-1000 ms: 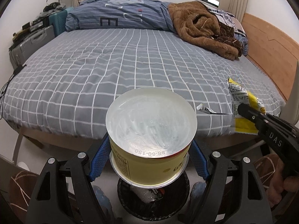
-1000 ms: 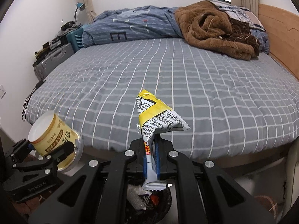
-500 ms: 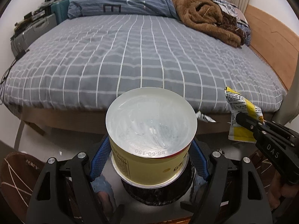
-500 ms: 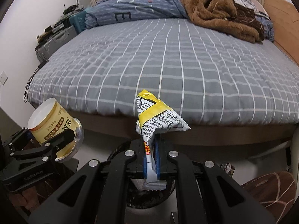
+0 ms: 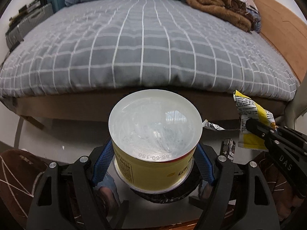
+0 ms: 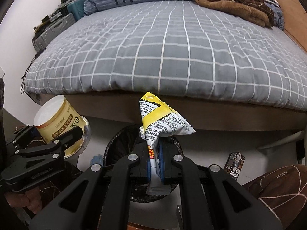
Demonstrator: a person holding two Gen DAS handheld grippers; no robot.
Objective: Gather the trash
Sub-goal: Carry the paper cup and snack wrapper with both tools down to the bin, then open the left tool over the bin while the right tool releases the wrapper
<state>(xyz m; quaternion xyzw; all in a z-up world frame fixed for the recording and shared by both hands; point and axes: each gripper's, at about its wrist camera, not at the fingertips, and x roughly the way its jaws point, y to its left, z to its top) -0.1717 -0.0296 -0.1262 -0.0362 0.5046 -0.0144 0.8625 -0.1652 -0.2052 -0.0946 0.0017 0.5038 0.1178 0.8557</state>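
Note:
My left gripper (image 5: 153,163) is shut on a yellow paper cup (image 5: 155,140) held upside down, white base towards the camera, blue pads pressed on both its sides. The same cup (image 6: 57,126) shows at the left of the right wrist view. My right gripper (image 6: 155,164) is shut on a yellow and white snack wrapper (image 6: 163,126), which stands up crumpled between the pads; the wrapper (image 5: 251,120) also shows at the right of the left wrist view. A round black trash bin (image 6: 119,145) stands on the floor right below both grippers, mostly hidden by them.
A bed with a grey checked cover (image 6: 172,48) fills the far side, with a brown blanket (image 6: 230,2) and blue duvet at the back. Suitcases (image 6: 53,28) stand at the left wall. A small dark box (image 6: 235,163) lies on the floor right of the bin. Brown slippers (image 6: 278,187) flank the bin.
Both grippers have sunk and tilted downward towards the floor, bringing the bin closer beneath them. The cup and the wrapper stay gripped as before.

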